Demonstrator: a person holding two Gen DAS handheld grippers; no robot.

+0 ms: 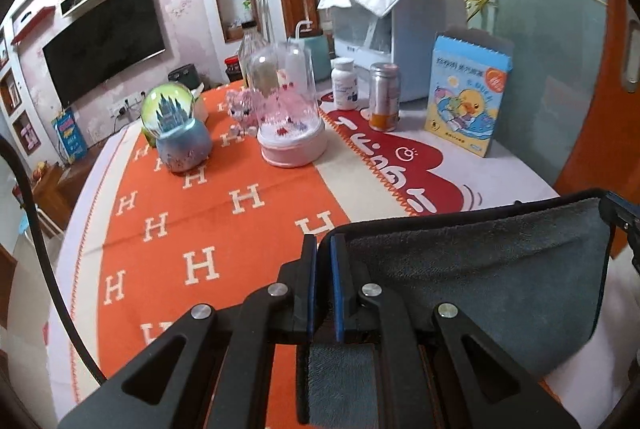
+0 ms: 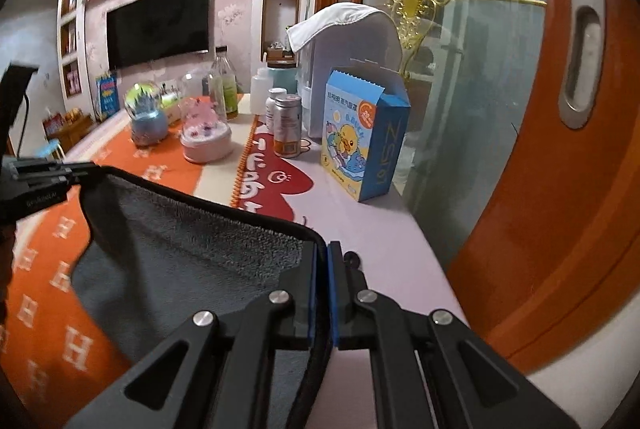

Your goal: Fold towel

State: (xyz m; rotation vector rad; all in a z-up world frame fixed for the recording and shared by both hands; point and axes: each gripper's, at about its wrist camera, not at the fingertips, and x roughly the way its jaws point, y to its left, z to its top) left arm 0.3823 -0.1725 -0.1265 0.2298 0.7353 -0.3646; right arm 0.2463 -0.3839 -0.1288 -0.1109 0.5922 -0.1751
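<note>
Between the two tools, up off the surface (image 1: 248, 229), hangs the towel (image 1: 480, 269), a grey plush cloth with a dark stitched hem, stretched by its top edge. The left tool (image 1: 323, 249) has its blue-padded fingers pressed together on one top corner, the cloth trailing down through the gap and spreading off to its right. The right tool (image 2: 323, 257) pinches the opposite corner, the cloth falling away to its left, with the other tool's black fingers visible at the far end of that hem. The edge between them dips a little rather than running dead straight.

To do this step well, I'd say keep both corners level and the hem taut, so the sheet hangs flat with no twist, then lay it down evenly for the crease. The pile looks thick and soft, so it should drape heavily and hold a fold without springing back.

Ahead of the tools the surface wears an orange cloth with cream H letters and a red-and-white mat. Further ahead stand a glass snow globe (image 1: 176, 125), a clear dome on a pink base (image 1: 286, 109), a metal tin (image 1: 384, 97) and a blue duck-printed box (image 1: 466, 97), which the swinging lower edge should stay clear of.
</note>
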